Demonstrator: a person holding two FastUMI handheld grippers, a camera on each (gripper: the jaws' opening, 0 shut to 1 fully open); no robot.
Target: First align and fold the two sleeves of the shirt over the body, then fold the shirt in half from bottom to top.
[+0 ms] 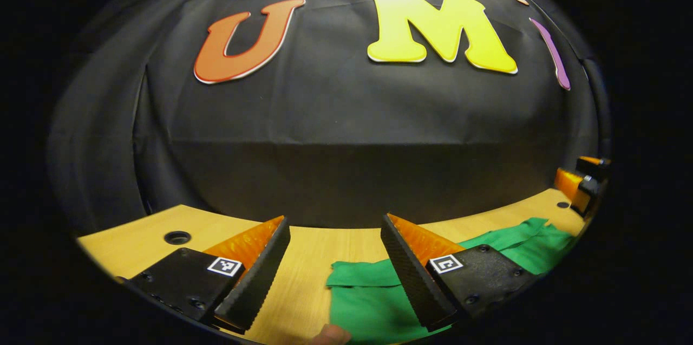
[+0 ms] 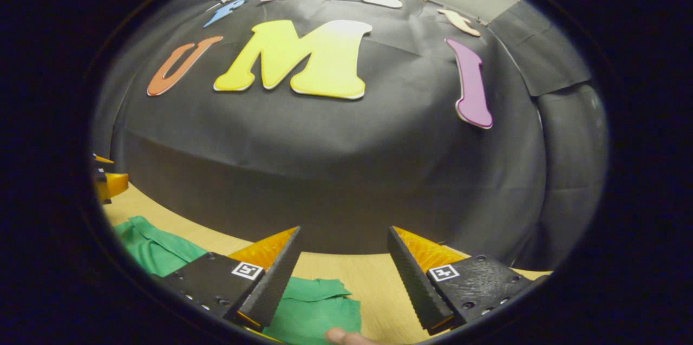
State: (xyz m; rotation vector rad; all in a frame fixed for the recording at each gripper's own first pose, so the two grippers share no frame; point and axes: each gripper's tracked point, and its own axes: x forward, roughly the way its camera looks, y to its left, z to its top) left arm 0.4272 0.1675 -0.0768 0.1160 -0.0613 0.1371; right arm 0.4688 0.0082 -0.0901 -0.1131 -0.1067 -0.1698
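Observation:
A green shirt [image 1: 373, 301] lies flat on the wooden table [image 1: 303, 258], its top edge reaching toward the black cloth wall. My left gripper [image 1: 335, 272] hovers open above the shirt's left corner, its right finger over the fabric, nothing between the fingers. In the right gripper view the green shirt [image 2: 314, 307] lies lower left, and my right gripper [image 2: 344, 280] stands open over its right corner with nothing held. The other gripper [image 1: 582, 182] shows at the far right edge of the left gripper view, and again as the other gripper [image 2: 108, 180] at the left edge of the right gripper view.
The wooden table [image 2: 373, 280] ends close ahead at the black cloth wall. A round hole [image 1: 177, 237] sits in the tabletop at the left. A fingertip [image 1: 330, 334] shows at the bottom edge, and another fingertip [image 2: 346, 337] in the right gripper view.

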